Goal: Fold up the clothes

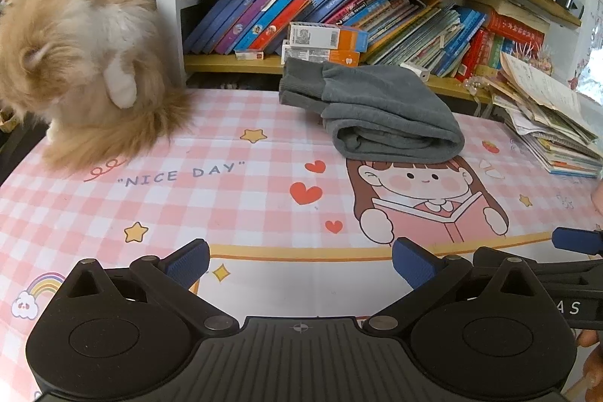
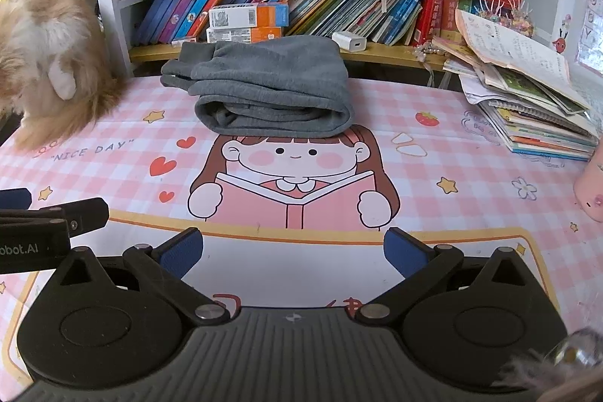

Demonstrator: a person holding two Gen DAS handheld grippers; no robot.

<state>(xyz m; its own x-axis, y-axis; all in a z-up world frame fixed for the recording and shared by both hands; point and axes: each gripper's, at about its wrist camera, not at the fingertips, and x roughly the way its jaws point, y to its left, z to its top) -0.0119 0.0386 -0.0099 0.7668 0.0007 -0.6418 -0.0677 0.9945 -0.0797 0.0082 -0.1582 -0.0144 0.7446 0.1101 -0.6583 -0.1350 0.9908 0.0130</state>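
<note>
A grey garment (image 1: 373,112) lies folded into a thick bundle at the far side of the pink checked table mat (image 1: 188,183), its ribbed cuffs toward the shelf. It also shows in the right wrist view (image 2: 267,89). My left gripper (image 1: 300,264) is open and empty, low over the near part of the mat, well short of the garment. My right gripper (image 2: 293,253) is open and empty too, over the mat (image 2: 452,153) in front of the garment. Each gripper's side shows at the edge of the other's view.
A fluffy tan cat (image 1: 79,63) sits on the table's far left corner. A bookshelf with leaning books (image 1: 339,6) and small boxes (image 1: 324,44) runs along the back. A stack of books and papers (image 2: 527,100) lies at the right. A pink object (image 2: 591,191) stands at the right edge.
</note>
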